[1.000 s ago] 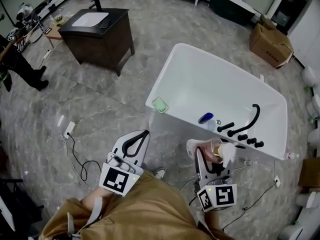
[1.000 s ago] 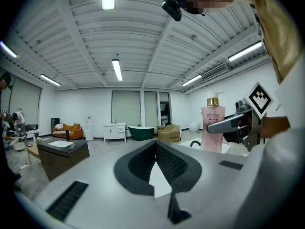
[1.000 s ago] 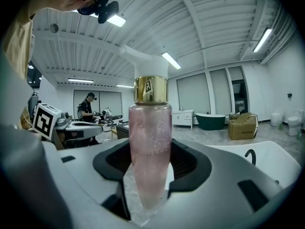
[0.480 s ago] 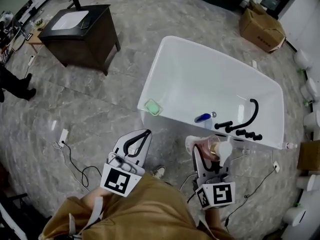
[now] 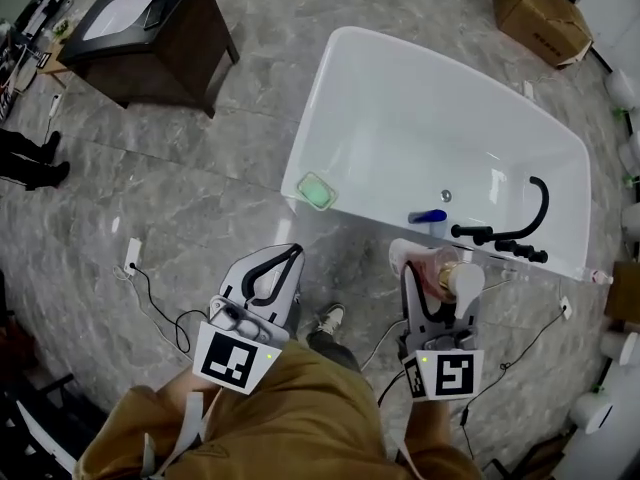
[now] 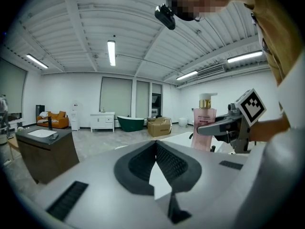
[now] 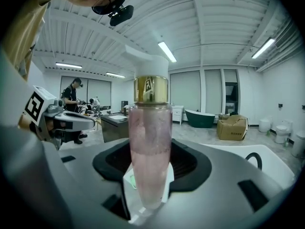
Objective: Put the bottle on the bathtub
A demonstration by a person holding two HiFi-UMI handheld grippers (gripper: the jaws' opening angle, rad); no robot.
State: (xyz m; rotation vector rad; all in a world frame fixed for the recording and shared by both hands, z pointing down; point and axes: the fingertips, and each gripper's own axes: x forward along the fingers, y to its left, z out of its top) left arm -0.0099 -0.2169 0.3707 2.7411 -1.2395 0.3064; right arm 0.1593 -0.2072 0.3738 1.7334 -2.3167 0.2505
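Note:
A pink bottle (image 5: 428, 271) with a gold collar and white pump sits between the fingers of my right gripper (image 5: 436, 286), which is shut on it. The bottle hangs just in front of the near rim of the white bathtub (image 5: 430, 118), close to the black faucet (image 5: 535, 208). In the right gripper view the bottle (image 7: 150, 151) stands upright in the right gripper (image 7: 150, 178). My left gripper (image 5: 290, 260) is held lower left, over the floor, shut and empty. The left gripper view shows its tips (image 6: 155, 144) meeting, with the bottle (image 6: 204, 128) off to the right.
A green soap dish (image 5: 318, 190) and a blue object (image 5: 428, 216) rest on the tub's near rim. A dark vanity with a sink (image 5: 140, 28) stands far left, a cardboard box (image 5: 540, 8) far right. A power strip with cables (image 5: 130, 258) lies on the grey floor.
The view has moved toward the tub, which now looks larger and nearer. The right gripper still holds the bottle near the tub's front rim; the left gripper stays shut and empty.

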